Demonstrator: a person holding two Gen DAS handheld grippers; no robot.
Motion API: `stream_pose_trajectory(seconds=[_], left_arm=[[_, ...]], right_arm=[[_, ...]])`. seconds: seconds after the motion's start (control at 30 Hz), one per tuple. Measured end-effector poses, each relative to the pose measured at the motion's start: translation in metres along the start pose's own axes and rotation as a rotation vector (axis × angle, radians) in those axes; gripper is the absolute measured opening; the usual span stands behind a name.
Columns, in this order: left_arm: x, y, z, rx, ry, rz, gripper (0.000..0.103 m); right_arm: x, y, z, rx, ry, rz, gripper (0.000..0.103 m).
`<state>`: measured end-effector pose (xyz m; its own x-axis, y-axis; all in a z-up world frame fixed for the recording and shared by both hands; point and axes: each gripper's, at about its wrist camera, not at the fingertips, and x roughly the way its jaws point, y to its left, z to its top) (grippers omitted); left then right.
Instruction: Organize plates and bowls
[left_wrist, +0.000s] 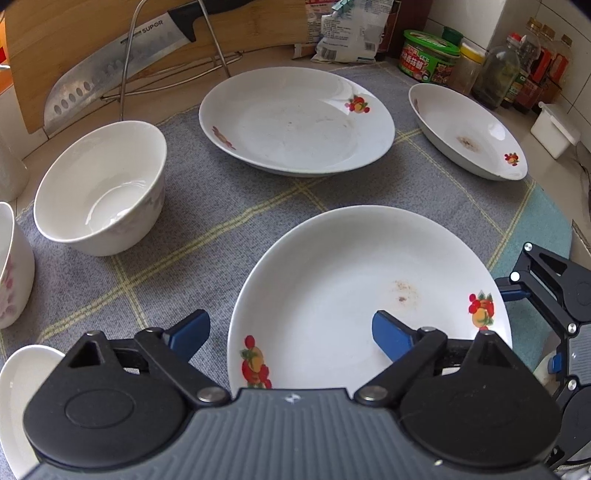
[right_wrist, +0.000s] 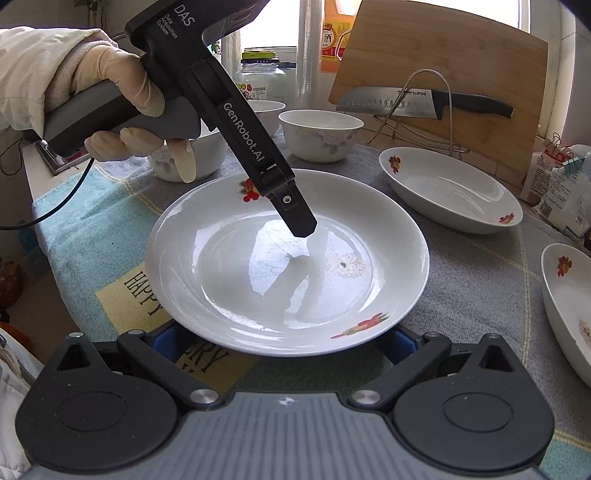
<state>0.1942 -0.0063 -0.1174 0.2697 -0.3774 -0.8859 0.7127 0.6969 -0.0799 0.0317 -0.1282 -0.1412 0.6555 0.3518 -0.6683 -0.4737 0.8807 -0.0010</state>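
**Near plate sits between two spread sets of fingers**

Nearest, the white glazed ceramic plate with red fruit decals lies flat on the grey checked cloth covering the bench. It looks stiff, breakable and slick; the thin raised rim is the likely hold. The left gripper hovers above it, fingers spread, empty. The right gripper is low at the plate's edge, fingers spread to either side of the rim; contact unclear. Farther off stand a deep white bowl and two more decal plates, well apart.
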Motion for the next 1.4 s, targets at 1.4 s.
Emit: stream_pose_trajectory(seconds=[1.4], left_arm=[[0.004,-0.002,0.010,0.057,0.081,-0.067,0.071]], right_arm=[[0.002,-0.003,0.004,-0.002,0.024,0.004,0.103]])
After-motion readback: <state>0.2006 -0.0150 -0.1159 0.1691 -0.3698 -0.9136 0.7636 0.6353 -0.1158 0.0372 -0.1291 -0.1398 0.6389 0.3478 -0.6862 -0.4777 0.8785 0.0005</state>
